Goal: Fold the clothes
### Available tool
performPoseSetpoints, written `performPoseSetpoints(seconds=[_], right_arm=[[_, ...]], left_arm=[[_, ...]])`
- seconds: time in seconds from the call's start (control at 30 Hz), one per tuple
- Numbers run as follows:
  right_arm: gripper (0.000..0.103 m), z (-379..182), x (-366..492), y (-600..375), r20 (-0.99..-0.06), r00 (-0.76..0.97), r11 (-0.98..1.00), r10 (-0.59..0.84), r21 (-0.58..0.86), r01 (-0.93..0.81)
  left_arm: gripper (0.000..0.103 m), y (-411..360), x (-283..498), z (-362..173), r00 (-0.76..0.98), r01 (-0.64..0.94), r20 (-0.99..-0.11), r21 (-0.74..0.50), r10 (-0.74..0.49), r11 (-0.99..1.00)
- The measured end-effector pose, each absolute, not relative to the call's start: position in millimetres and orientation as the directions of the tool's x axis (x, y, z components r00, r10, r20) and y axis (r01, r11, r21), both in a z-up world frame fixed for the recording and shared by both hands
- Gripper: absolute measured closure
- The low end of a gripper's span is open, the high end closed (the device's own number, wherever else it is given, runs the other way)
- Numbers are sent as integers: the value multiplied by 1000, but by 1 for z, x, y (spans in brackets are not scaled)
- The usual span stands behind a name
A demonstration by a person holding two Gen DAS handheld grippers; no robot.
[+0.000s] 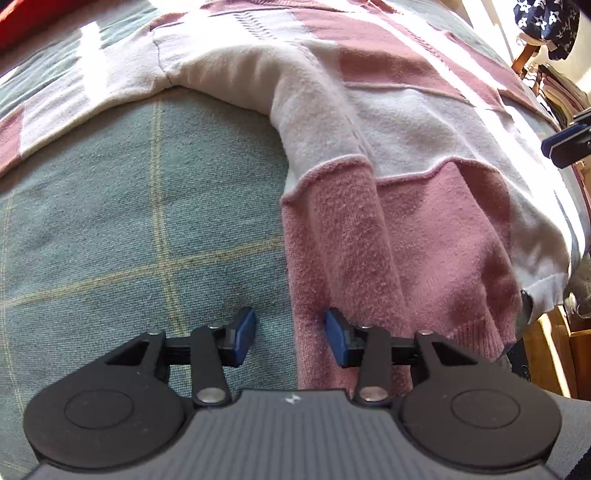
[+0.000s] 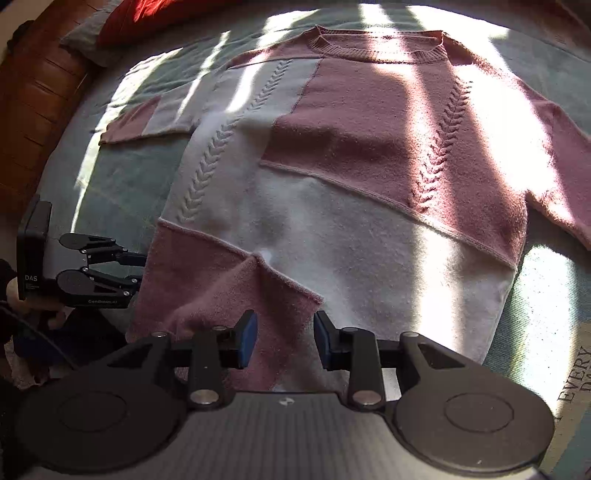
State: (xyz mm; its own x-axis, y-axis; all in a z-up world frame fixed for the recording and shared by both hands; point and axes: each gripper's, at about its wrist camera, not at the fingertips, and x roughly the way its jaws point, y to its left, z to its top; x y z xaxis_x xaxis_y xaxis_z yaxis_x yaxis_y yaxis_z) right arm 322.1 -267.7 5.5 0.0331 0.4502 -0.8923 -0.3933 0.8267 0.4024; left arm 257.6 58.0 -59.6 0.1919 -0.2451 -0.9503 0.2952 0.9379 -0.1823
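Note:
A pink and white patchwork sweater (image 2: 332, 177) lies flat on a grey-green checked blanket (image 1: 129, 221), collar at the far end. In the left wrist view the sweater (image 1: 388, 155) fills the right half, and one sleeve (image 1: 332, 236) runs down toward me. My left gripper (image 1: 290, 338) is open, straddling the sleeve's left edge near the cuff. My right gripper (image 2: 284, 338) is open over the sweater's near hem, where a pink corner is folded up. The left gripper (image 2: 136, 267) also shows at the sweater's lower left corner in the right wrist view, held by a hand (image 2: 14, 295).
A red cushion (image 2: 147, 14) and a brown leather headboard (image 2: 29, 92) stand at the far left. Dark patterned cloth (image 1: 546, 26) and wooden furniture (image 1: 554, 350) are to the right of the bed. Sun stripes cross the blanket (image 2: 546, 288).

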Motion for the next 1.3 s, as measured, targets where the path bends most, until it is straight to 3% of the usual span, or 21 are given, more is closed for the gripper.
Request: performPoseSetpoints(seconds=[0.03, 0.1, 0.43, 0.57, 0.7, 0.77, 0.83, 0.9, 0.97, 1.23, 1.3], right_arm=[[65, 6, 324, -265, -894, 39, 828, 447, 396, -397], [64, 6, 327, -261, -896, 49, 829, 441, 386, -406], [62, 6, 335, -258, -898, 53, 828, 436, 377, -416], [62, 0, 337, -262, -901, 59, 842, 430, 377, -386], [57, -1, 338, -257, -893, 60, 835, 446, 391, -388], [56, -1, 337, -257, -893, 60, 835, 447, 392, -386], [56, -3, 336, -257, -894, 60, 839, 443, 390, -379], [56, -5, 335, -258, -896, 61, 843, 440, 389, -372], [55, -7, 334, -259, -897, 62, 847, 437, 387, -364], [53, -15, 327, -269, -906, 71, 872, 418, 378, -313], [53, -17, 325, -274, -908, 74, 880, 413, 376, -291]], left_arm=[[66, 59, 256, -54, 194, 293, -949, -185, -248, 938], [92, 61, 253, -44, 199, 288, -947, -190, -252, 939], [95, 69, 236, 6, 224, 263, -935, -213, -274, 941], [100, 92, 228, 9, 169, 233, -965, -159, -202, 959], [98, 117, 223, -4, 139, 178, -982, -100, -126, 979], [96, 124, 235, -3, 186, 156, -971, -121, -149, 980], [87, 128, 257, -4, 237, 134, -952, -167, -195, 977], [59, 129, 286, -9, 294, 108, -927, -209, -232, 972], [53, 126, 313, -16, 337, 108, -906, -233, -256, 966], [53, 106, 388, -51, 402, 123, -869, -260, -288, 958], [62, 100, 394, -58, 404, 129, -866, -264, -294, 956]])
